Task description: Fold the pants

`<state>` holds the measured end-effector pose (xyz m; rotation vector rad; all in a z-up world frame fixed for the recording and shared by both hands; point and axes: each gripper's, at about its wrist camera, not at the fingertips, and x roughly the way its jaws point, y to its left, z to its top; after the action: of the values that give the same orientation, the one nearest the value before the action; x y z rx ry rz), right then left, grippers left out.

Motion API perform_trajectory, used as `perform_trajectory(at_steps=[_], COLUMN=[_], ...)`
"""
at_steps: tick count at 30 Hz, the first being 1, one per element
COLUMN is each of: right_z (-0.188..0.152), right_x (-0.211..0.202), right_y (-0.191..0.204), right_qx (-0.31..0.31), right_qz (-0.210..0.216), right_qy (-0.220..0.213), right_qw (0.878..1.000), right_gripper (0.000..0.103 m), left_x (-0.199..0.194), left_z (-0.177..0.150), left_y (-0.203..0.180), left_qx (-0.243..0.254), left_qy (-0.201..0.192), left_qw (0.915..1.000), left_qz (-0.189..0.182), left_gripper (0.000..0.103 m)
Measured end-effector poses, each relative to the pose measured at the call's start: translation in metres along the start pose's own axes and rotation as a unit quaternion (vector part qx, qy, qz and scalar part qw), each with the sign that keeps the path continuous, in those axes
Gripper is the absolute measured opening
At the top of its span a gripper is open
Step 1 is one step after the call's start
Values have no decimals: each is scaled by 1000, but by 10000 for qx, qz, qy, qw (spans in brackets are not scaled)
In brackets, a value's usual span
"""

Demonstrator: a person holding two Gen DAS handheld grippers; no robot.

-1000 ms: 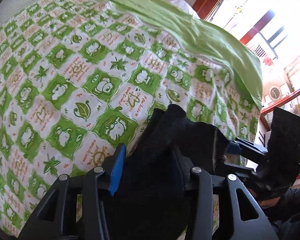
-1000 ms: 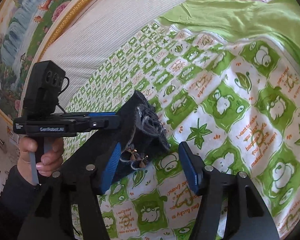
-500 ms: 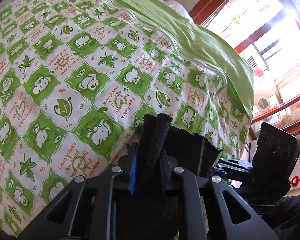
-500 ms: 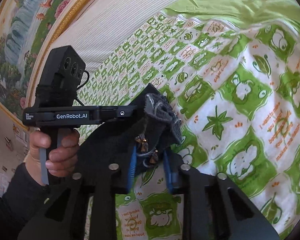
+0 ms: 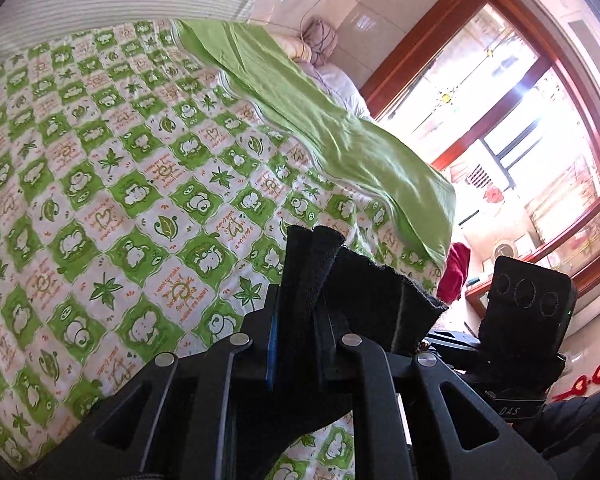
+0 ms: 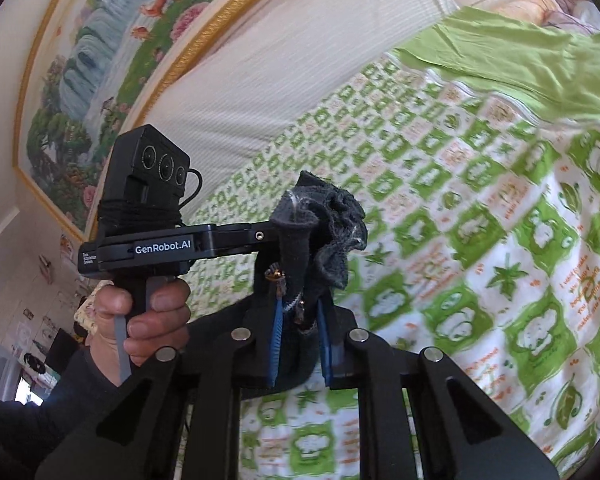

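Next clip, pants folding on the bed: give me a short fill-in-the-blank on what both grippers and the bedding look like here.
1. Each gripper's blue pads pinch bunched fabric coloured ____.
2. The left gripper and right gripper both grip the ____.
3. The checked bedspread is white and ____.
4. The hand in the right wrist view holds the ____ gripper.

Missing words: black; pants; green; left

A bed (image 5: 100,184) with a green-and-white patterned quilt fills the left. A bright wood-framed window (image 5: 532,128) glares upper right; a gold-framed landscape painting (image 6: 100,60) hangs upper left.
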<state>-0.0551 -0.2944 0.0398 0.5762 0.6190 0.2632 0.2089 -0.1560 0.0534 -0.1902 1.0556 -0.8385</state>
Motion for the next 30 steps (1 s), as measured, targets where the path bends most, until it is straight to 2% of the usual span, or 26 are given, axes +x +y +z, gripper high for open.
perform_trajectory(at_steps=[5, 16, 23, 30], right_z=[-1, -25, -45, -68], right_x=[4, 47, 88, 128], right_y=[32, 92, 113, 127], right_qx=[-297, -813, -1060, -1268], right_qz=[296, 844, 1106, 1284], right_qy=[39, 591, 896, 1221], right_qw=[9991, 9913, 9841, 9760], right_gripper=[17, 17, 17, 17], left_x=[-38, -90, -123, -136], left_z=[-23, -81, -125, -170], left_y=[8, 52, 92, 136], left_qx=[-235, -942, -1468, -2072], left_qy=[-474, -1047, -1400, -1537], left_qw=[9985, 9900, 9792, 9661], left_qz=[-114, -93, -48, 48], left_gripper=[12, 12, 12, 12])
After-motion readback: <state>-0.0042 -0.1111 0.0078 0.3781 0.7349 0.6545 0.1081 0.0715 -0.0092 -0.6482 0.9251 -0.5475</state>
